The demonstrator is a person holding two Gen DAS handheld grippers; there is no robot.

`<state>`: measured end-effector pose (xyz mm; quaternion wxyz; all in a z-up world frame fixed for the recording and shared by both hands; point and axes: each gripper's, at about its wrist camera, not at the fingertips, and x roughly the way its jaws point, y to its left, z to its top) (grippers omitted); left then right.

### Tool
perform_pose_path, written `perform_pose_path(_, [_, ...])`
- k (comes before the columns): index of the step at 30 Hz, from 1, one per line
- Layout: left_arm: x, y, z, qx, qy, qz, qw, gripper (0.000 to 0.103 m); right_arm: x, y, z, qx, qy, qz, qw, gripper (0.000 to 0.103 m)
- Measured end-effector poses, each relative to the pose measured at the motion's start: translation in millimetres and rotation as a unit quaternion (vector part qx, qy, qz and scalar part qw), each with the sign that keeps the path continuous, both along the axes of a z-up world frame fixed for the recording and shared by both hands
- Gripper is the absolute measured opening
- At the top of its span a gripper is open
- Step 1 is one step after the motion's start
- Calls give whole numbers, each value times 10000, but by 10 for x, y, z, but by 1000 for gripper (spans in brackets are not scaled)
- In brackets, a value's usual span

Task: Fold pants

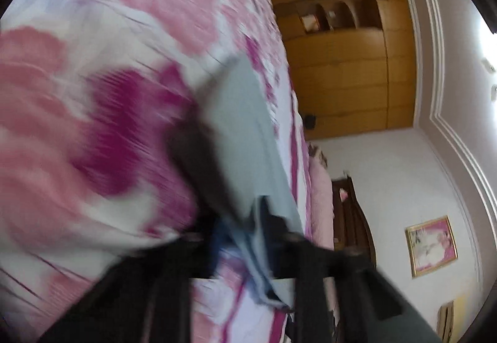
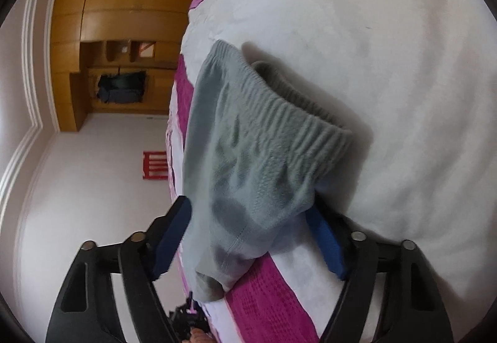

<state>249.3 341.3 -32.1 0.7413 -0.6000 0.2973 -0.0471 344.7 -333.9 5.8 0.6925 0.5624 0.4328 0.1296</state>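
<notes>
Black left gripper (image 1: 248, 237) pinches soft grey elastic-waisted pants (image 2: 248, 156) on a pink floral bedspread (image 1: 93, 94); blue-padded right gripper (image 2: 248, 237) straddles them, jaws apart. Folding looks barely started.

No readable text, label or number shows anywhere.

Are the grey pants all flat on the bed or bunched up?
Bunched up. The grey pants lie crumpled on the bed cover; the stretchy waistband gapes open and wrinkly.
</notes>
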Motion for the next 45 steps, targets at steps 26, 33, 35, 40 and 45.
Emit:
perform_pose_path(26, [-661,-218,858,922,-375,39,9950,5,-575,-505,500,334,-16,319,9989,7])
perform_pose_path(33, [-1740,-593,906,859,-176,-63,9961,5,-1385,-935,235,285,369,385,9982,7])
perform_pose_path(35, [-1994,-712,867,899,-82,-129,9958,5,-1543,-1038,83,148,475,422,9979,7])
perform_pose_path(40, [-2476,-946,632,828,262,-302,9958,5,-1871,-1261,-17,-236,710,183,9970,16])
perform_pose_path(45, [-2764,-920,568,1799,854,-160,9798,23,-2335,-1294,625,-2443,111,-621,9676,67])
